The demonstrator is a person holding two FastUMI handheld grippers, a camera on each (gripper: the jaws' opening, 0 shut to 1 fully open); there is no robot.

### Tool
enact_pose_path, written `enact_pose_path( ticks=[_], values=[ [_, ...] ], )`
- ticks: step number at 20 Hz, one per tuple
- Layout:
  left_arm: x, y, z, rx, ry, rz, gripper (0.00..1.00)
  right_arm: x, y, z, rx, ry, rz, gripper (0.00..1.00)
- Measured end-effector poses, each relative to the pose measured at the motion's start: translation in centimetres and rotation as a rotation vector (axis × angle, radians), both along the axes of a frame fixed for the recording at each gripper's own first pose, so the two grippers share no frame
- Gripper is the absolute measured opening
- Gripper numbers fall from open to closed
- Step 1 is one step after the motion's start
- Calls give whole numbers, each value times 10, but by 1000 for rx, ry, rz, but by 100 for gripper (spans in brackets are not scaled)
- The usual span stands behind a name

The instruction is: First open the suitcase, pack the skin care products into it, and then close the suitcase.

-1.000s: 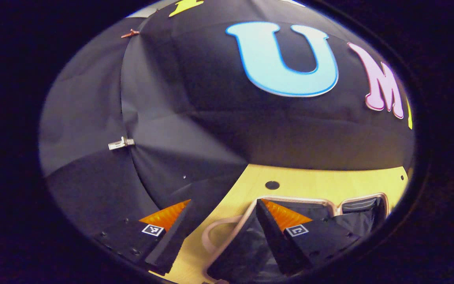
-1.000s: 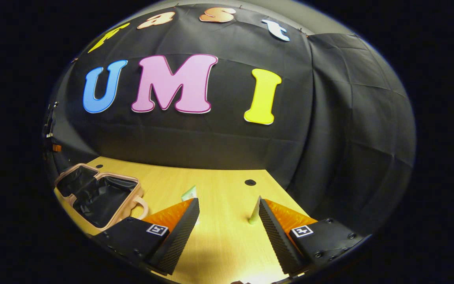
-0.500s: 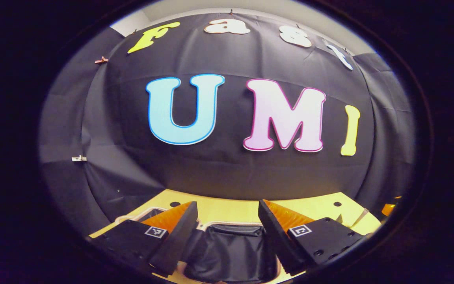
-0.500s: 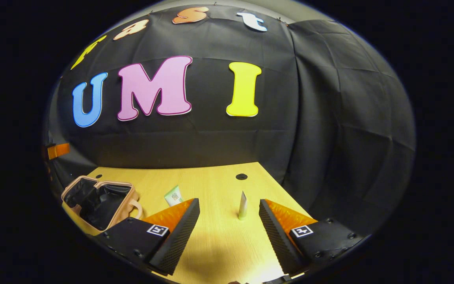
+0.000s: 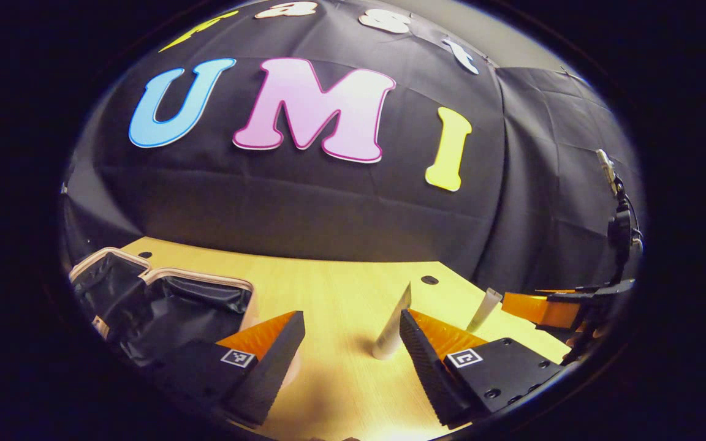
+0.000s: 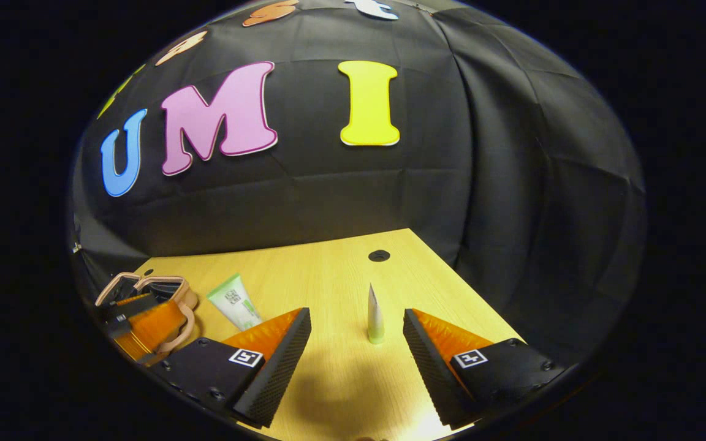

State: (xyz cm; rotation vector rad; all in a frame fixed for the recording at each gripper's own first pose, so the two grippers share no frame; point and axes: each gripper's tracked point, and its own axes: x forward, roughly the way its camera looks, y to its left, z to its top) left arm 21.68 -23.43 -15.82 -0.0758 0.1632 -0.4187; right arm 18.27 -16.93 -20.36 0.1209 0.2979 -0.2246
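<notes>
Standing between the wide-open, empty right tool's (image 6: pixel 356 343) fingers, a tube (image 6: pixel 375 315).

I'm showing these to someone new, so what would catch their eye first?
Probably the open suitcase with its dark lining, at the left of the wooden table in the left gripper view. Next, two tubes standing upright on their caps: one ahead of the open right gripper, the other nearer the suitcase.
</notes>
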Motion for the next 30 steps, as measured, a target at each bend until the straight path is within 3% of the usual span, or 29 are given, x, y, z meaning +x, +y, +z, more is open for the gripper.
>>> enact_pose_path(
  ticks=[3,9,13,14,17,19,20,25,26,28,30],
  values=[
    [22,-40,-30,26,51,-59,98,9,-13,-17,-15,38,4,96],
    [79,-85,-74,73,128,-19,98,31,-23,-40,15,67,1,96],
    [92,-91,-93,90,196,10,96,47,-27,-51,43,80,-8,96],
    [95,-93,-91,84,190,11,90,51,-28,-54,50,82,-9,96],
    [98,-94,-93,96,209,15,51,61,-28,-65,57,96,-8,97],
    [98,-93,-97,138,204,16,51,68,-26,-76,51,118,-3,97],
    [98,-91,-96,145,202,18,45,73,-28,-79,37,124,-2,97],
    [96,-82,-95,102,214,35,41,88,-34,-105,-13,165,-10,97],
    [96,-80,-96,99,217,39,44,89,-34,-111,-28,185,-11,94],
    [94,-78,-95,94,220,45,45,85,-36,-116,-76,213,-11,58],
    [94,-78,-95,91,220,45,45,85,-32,-116,-84,212,4,39]
  ],
)
